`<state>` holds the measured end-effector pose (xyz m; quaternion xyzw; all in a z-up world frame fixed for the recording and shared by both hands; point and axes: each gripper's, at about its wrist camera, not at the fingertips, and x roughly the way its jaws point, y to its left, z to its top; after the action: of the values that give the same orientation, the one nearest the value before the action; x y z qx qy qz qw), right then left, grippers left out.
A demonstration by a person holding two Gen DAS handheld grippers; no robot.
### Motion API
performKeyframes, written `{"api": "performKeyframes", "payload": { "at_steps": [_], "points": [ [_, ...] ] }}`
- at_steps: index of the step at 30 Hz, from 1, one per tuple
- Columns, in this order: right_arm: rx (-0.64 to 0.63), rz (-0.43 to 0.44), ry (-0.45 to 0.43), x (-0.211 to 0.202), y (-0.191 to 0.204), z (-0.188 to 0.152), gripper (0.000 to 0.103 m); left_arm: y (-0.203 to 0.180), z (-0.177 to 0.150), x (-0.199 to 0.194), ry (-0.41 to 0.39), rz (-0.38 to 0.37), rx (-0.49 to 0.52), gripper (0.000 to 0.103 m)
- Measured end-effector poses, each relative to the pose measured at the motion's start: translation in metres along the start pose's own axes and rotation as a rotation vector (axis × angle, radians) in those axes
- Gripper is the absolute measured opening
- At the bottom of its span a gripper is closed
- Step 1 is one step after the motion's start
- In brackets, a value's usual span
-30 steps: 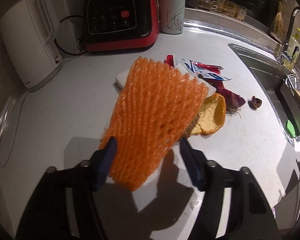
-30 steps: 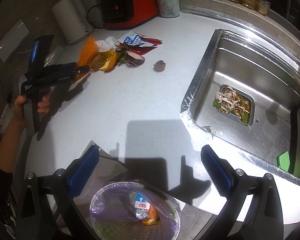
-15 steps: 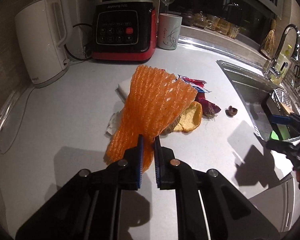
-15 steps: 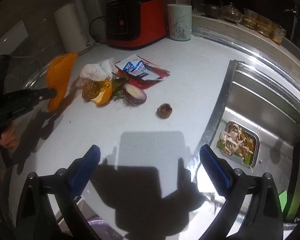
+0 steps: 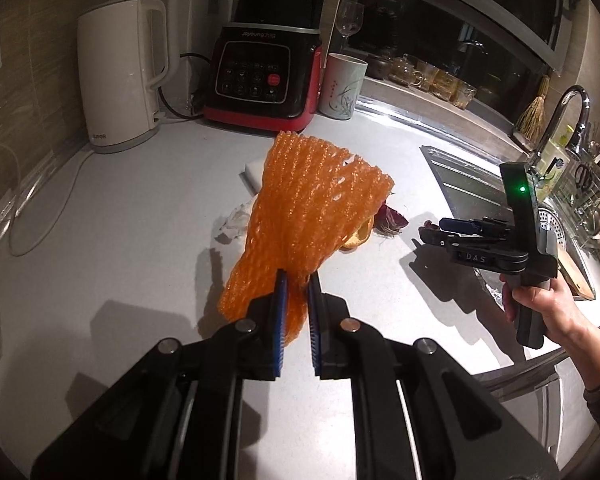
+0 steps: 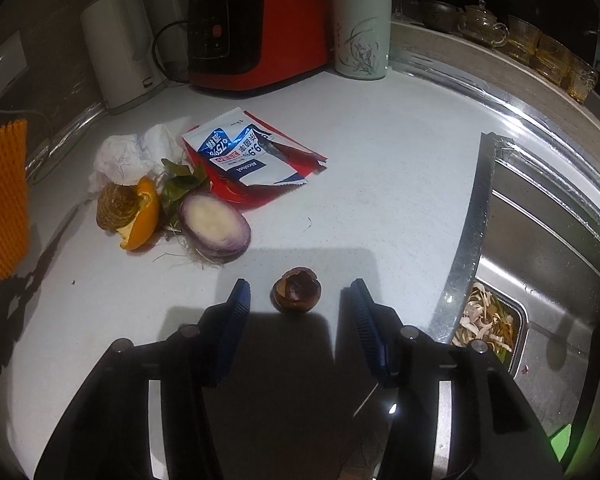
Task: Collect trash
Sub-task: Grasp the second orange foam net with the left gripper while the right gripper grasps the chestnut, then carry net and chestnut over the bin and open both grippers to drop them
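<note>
Left tool [image 5: 296, 280] clamped on orange foam fruit net [image 5: 312, 208], raised above surface [image 5: 120, 248]. Right tool [image 6: 296, 292] spread apart, straddling brown nut shell [image 6: 296, 290].

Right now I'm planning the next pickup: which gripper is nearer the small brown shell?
Right. The right gripper is open with the small brown shell between its fingertips. The left gripper is off across the counter, clamped on the orange foam net.
</note>
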<state>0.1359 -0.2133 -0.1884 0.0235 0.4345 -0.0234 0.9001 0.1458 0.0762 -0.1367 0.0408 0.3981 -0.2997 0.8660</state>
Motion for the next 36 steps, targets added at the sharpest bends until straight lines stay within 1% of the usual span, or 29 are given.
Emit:
{"api": "performKeyframes", "payload": {
  "at_steps": [1, 2, 3, 5, 8, 12, 16, 20, 24, 28, 36],
  "points": [
    [-0.019, -0.002, -0.002, 0.001, 0.002, 0.001, 0.049, 0.0, -0.001, 0.0, 0.002, 0.002, -0.003, 0.01],
    [-0.036, -0.004, -0.003, 0.003, 0.004, 0.001, 0.044, 0.0, -0.002, 0.0, 0.007, 0.004, -0.007, 0.01],
    [-0.054, -0.011, -0.006, 0.004, 0.006, 0.001, 0.041, -0.001, -0.003, 0.0, 0.009, 0.006, -0.01, 0.01],
    [-0.083, -0.013, -0.013, 0.004, 0.009, 0.002, 0.024, -0.004, -0.006, 0.0, 0.011, 0.021, -0.009, 0.01],
    [-0.091, -0.019, -0.013, 0.002, 0.009, 0.002, 0.024, -0.007, -0.01, -0.002, 0.016, 0.027, -0.013, 0.01],
    [-0.056, 0.023, -0.016, -0.012, 0.007, -0.008, 0.025, -0.012, -0.015, -0.008, 0.014, 0.034, -0.033, 0.01],
    [-0.066, 0.062, -0.031, -0.047, 0.016, -0.029, 0.025, -0.026, -0.022, -0.018, 0.011, 0.034, -0.042, 0.01],
    [-0.077, 0.102, -0.033, -0.087, 0.026, -0.062, 0.025, -0.052, -0.036, -0.031, 0.01, 0.029, -0.04, 0.01],
    [-0.076, 0.14, -0.025, -0.124, 0.029, -0.098, 0.025, -0.084, -0.059, -0.047, 0.02, 0.021, -0.049, 0.01],
    [-0.079, 0.173, -0.019, -0.159, 0.031, -0.136, 0.025, -0.118, -0.088, -0.062, 0.043, 0.021, -0.055, 0.01],
    [-0.103, 0.228, 0.005, -0.212, 0.038, -0.212, 0.025, -0.185, -0.165, -0.097, 0.099, 0.024, -0.052, 0.01]
  ]
}}
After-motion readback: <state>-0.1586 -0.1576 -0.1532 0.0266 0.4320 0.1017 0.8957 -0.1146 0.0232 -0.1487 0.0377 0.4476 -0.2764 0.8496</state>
